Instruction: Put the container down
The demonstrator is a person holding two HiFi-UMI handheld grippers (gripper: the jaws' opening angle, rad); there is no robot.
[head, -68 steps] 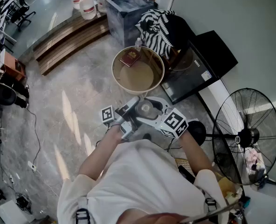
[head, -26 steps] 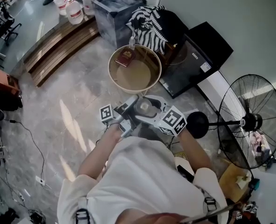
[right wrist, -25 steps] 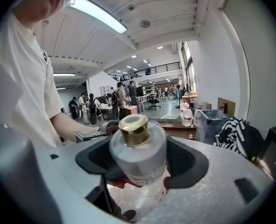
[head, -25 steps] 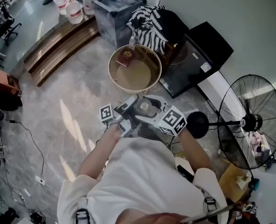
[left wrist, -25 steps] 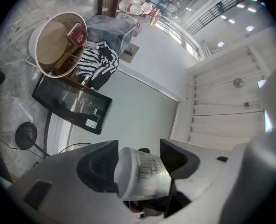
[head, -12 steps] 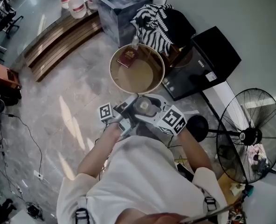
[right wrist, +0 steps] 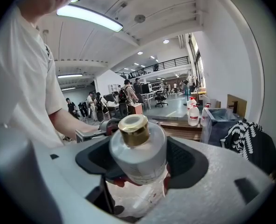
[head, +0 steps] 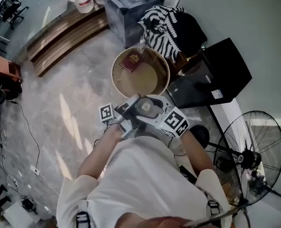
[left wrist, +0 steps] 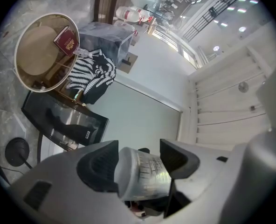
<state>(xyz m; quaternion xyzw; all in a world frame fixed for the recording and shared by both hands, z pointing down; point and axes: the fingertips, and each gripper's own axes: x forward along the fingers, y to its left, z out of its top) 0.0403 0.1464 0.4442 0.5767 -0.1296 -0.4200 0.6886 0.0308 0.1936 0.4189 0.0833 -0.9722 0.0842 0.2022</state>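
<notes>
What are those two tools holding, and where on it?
A frosted bottle with a gold cap: both the left tool and right tool clamp its round body, below the cap.

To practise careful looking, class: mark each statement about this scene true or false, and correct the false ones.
1. The left gripper and right gripper both clamp the container. True.
2. The container's cap is gold. True.
3. The red book lies on the floor. False: it lies on the round table.
4. The container stands on the round table. False: the grippers hold it in the air.
5. The fan is at the head view's left. False: it is at the lower right.
</notes>
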